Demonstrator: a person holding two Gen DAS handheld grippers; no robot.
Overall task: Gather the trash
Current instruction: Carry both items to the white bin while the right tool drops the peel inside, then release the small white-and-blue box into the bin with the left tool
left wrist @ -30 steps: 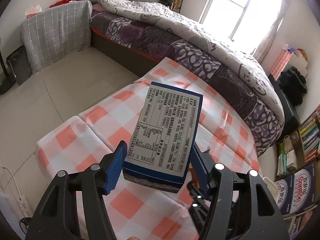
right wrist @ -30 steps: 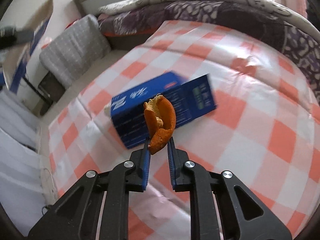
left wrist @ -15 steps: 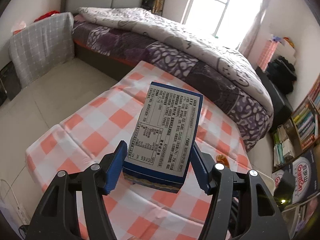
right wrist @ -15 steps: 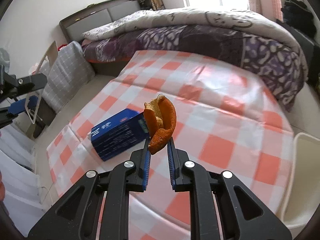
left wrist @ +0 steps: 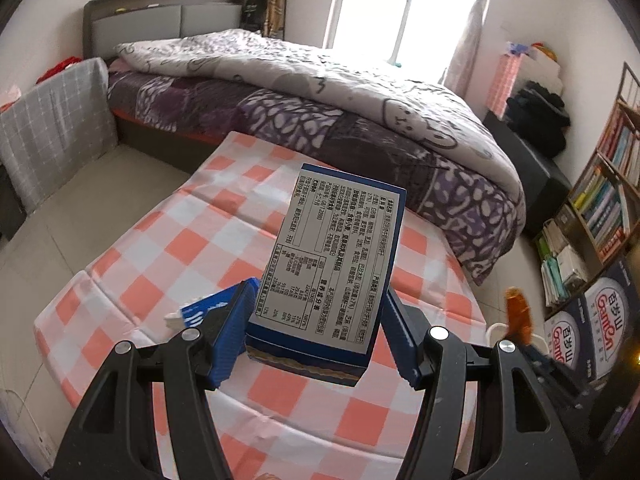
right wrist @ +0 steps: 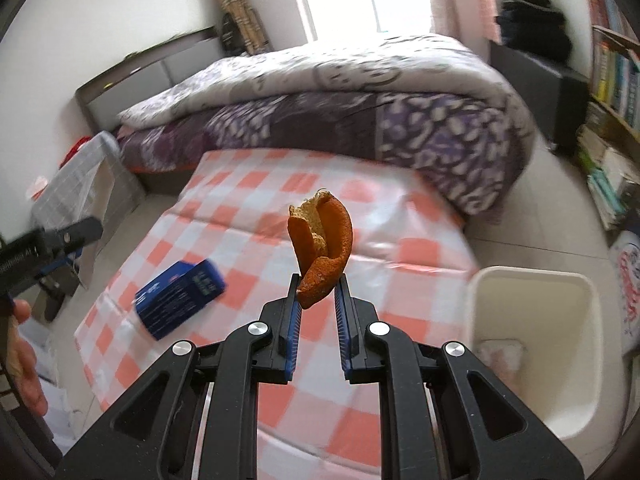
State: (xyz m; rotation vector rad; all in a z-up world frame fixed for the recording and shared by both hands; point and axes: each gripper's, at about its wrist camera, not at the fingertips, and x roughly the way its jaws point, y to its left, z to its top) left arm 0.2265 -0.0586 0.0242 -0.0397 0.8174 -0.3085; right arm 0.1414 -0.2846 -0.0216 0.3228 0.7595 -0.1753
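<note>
Right gripper [right wrist: 317, 294] clamped on a curled orange peel [right wrist: 320, 248], peel standing up and away from the tips, held above the checked tabletop [right wrist: 416, 248]. White bin [right wrist: 532, 280] off to its lower right, beside the tabletop edge, mouth up and nearer this hand than the other. Left gripper [left wrist: 316, 328] clamped across the short sides of a blue box [left wrist: 340, 256], long axis running forward; bin rim barely visible far right. Second blue box [right wrist: 180, 298] lying flat on the tabletop, left.
</note>
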